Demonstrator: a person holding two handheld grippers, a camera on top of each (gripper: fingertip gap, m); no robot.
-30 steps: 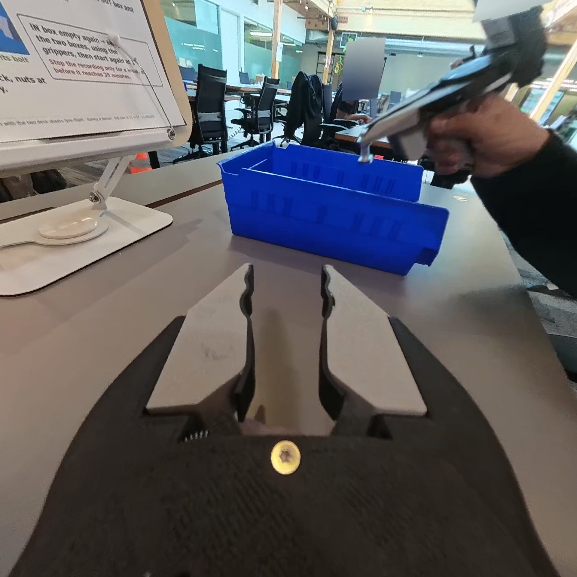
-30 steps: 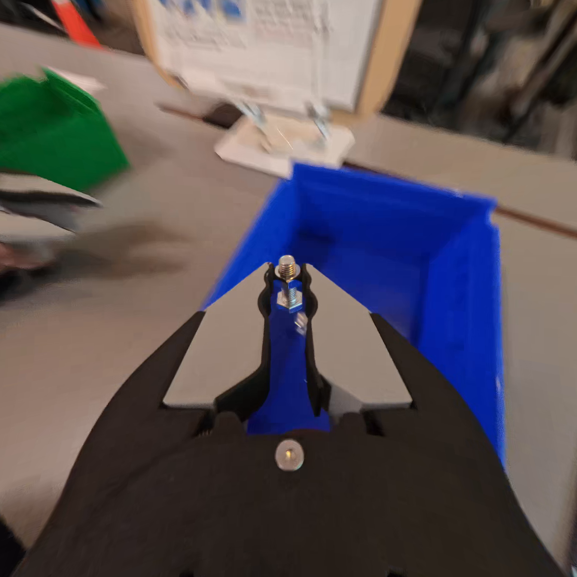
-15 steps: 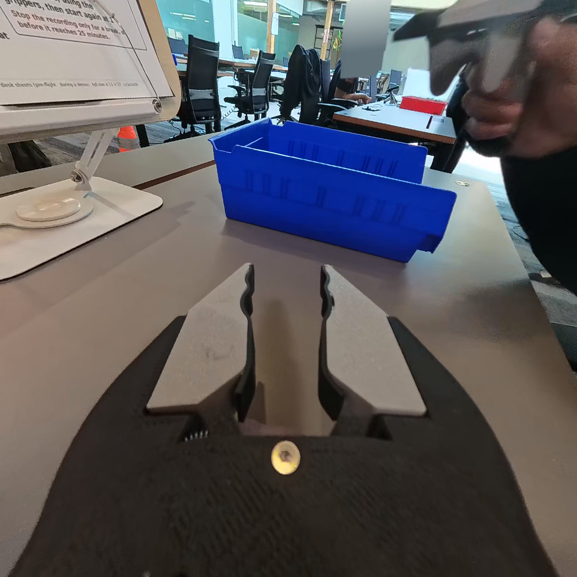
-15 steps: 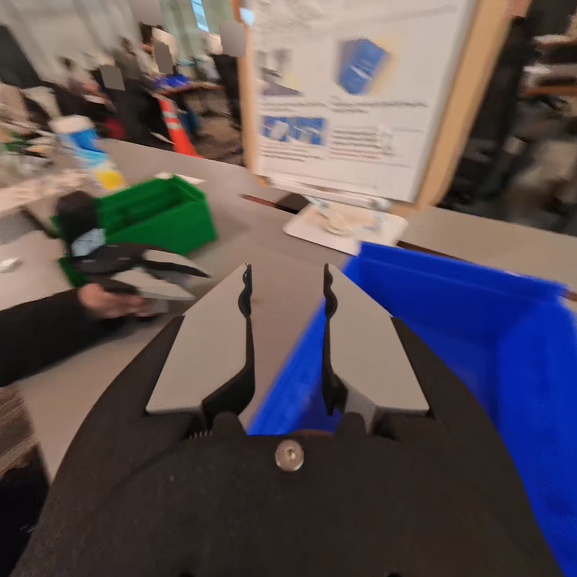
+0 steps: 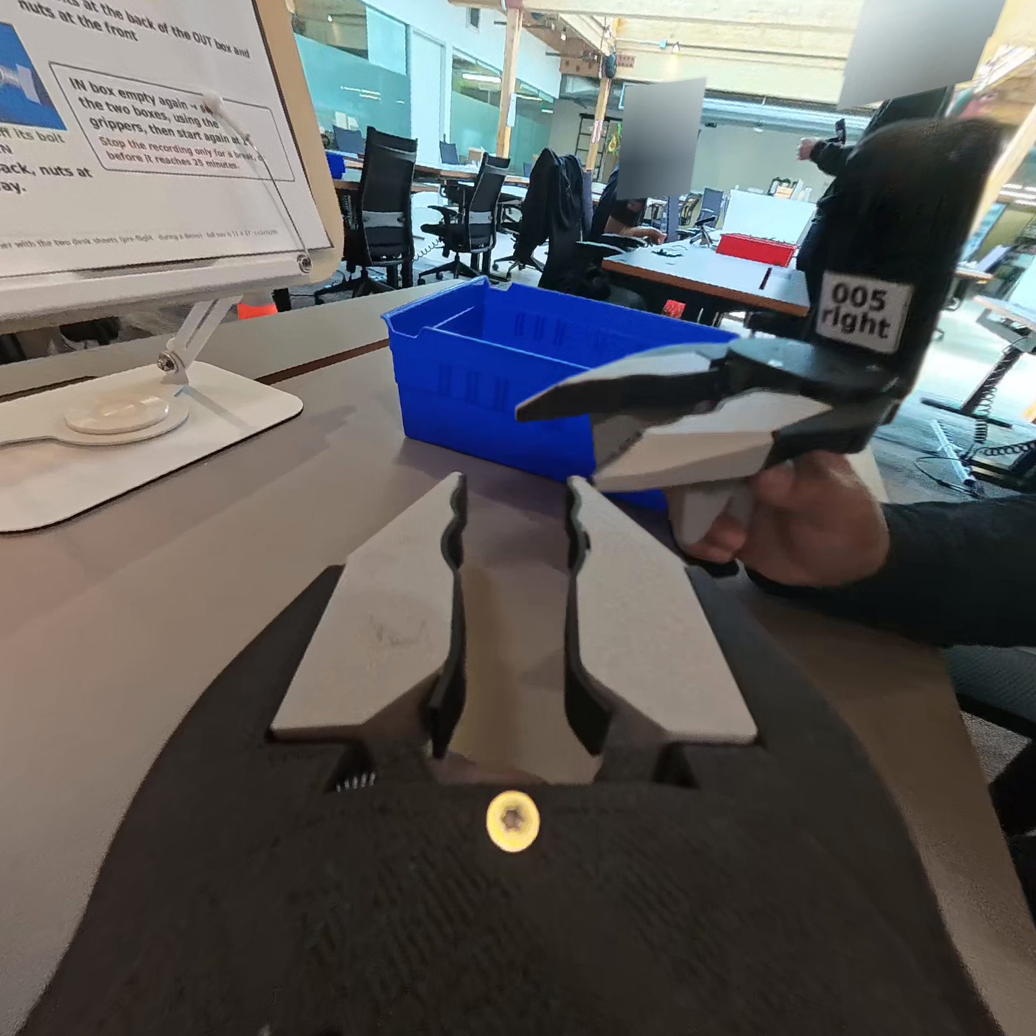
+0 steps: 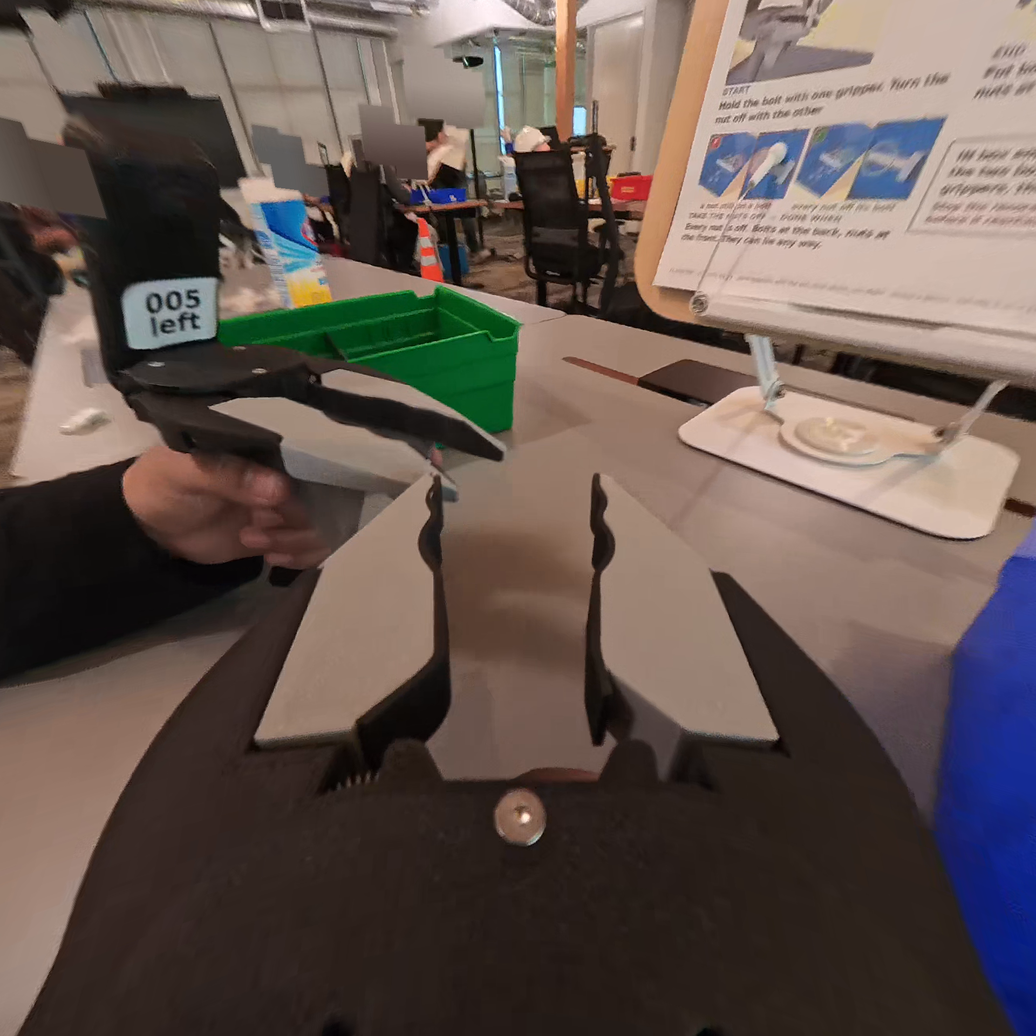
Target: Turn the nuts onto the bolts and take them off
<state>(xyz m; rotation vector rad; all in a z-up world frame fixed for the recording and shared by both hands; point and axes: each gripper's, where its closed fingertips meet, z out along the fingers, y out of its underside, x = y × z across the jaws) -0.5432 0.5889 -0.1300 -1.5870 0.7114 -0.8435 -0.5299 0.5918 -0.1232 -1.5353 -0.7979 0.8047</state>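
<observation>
Both black-and-grey grippers, left (image 5: 514, 504) & right (image 6: 514, 496), hovered w/ jaws spread, empty; no nuts/bolts visible. Likely small, hard, slippery steel: pinch bolt by shank.

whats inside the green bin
The green bin shows a divider and bare green walls; no nuts or bolts are visible. Its floor is hidden by the near wall and the left tool.

The smooth grey table (image 5: 168, 588) carried a blue plastic bin (image 5: 493, 387) near its right edge, a green plastic bin (image 6: 426, 359) toward its left, and a white flat-based document stand (image 6: 852, 465) between them at the back.
</observation>
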